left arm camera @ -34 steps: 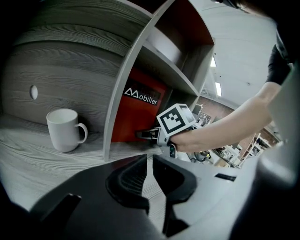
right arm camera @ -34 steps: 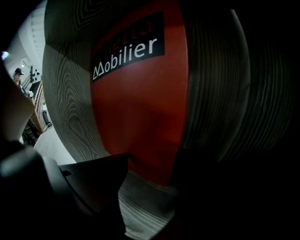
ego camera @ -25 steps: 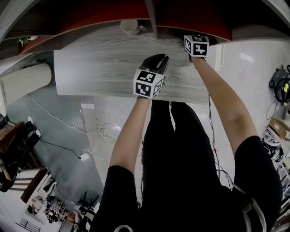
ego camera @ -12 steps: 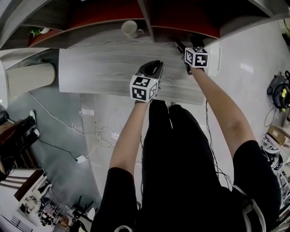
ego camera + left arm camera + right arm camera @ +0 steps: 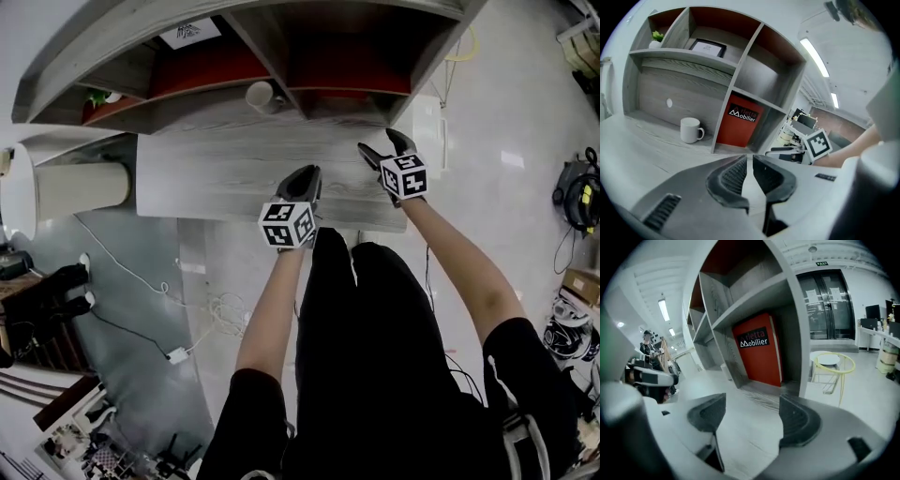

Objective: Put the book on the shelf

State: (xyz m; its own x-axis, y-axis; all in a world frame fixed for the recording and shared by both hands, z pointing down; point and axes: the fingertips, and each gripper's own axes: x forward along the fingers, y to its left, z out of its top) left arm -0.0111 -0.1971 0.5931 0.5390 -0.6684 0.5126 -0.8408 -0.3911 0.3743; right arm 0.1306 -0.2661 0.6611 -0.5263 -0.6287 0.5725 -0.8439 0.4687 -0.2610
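**One red book in the shelf, two empty tools over the table**

There is one book (image 5: 740,123), red and upright. It stands in a lower compartment of the grey wood shelf (image 5: 783,108), just beside the vertical divider. Its cover carries a white triangular logo and the white word "Mobilier". A dimmer word sits above that, and I cannot read it with certainty. The right gripper view shows the same book (image 5: 759,350) with the same print, set in from the shelf's end post.

One white mug (image 5: 690,129) stands on the table (image 5: 633,145) on the other side of that divider, with its handle turned toward the book. From the head view the mug (image 5: 260,94) is at the shelf's foot. One small green plant (image 5: 656,37) sits in the top corner compartment. One dark-framed card (image 5: 708,47) lies in the compartment next to it, and its print is too small to read.

There are two tools, both over the table (image 5: 216,159) in front of the shelf (image 5: 56,66) and well apart from the book. The left tool (image 5: 749,161) has its ribbed pads pressed together with nothing between them, and in the head view the left tool (image 5: 306,174) points at the shelf. The right tool (image 5: 752,404) has its jaws spread wide and holds nothing, with only bare tabletop showing through the gap. In the head view the right tool (image 5: 378,142) sits closer to the shelf than the left one.
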